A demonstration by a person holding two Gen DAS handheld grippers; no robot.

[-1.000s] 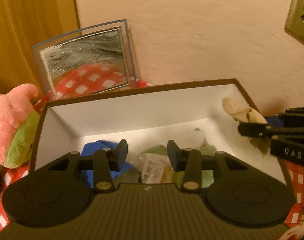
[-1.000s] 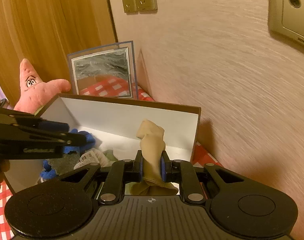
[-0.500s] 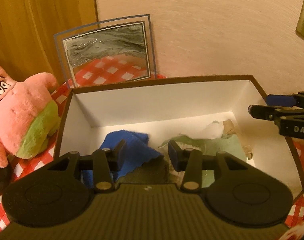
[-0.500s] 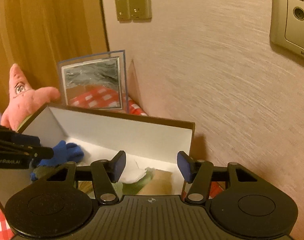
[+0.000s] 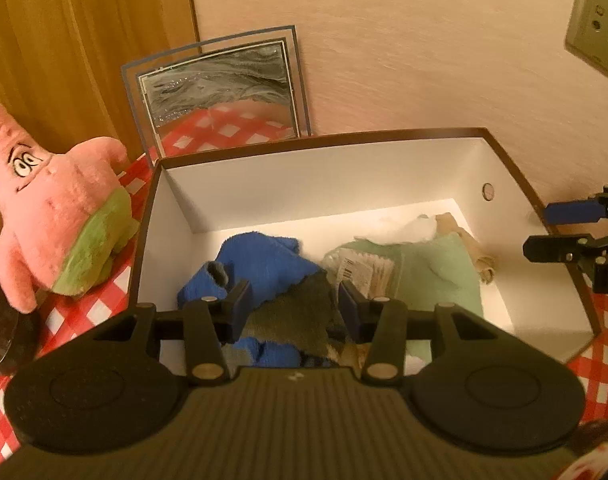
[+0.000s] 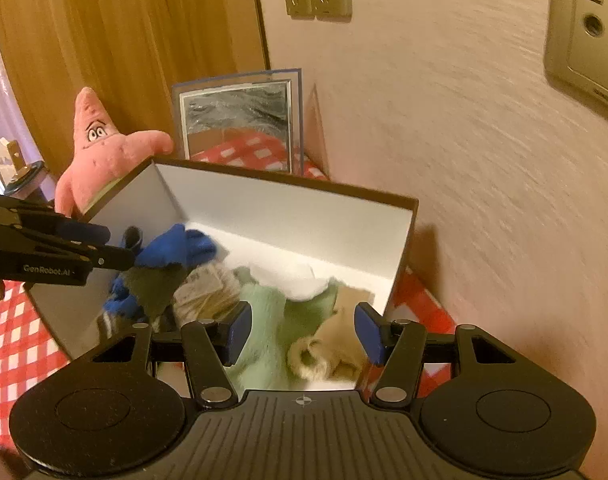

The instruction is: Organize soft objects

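Socks and cloths fill the box [image 5: 503,160]: I see the beige sock [image 6: 327,348] crumpled at its 3 o'clock end, just beside the green cloth [image 5: 435,268], with the blue cloth [image 5: 264,264] at 9. My right gripper [image 6: 302,330] hangs over the sock with pads parted and nothing between them; my left gripper [image 5: 292,308] is likewise half-spread and empty above the blue cloth. I judge everything here light, limp and snag-prone, so I would pinch a bunched fold. The pink plush [image 5: 60,216] sits outside at 9 o'clock, bulkier; I'd take it by an arm.
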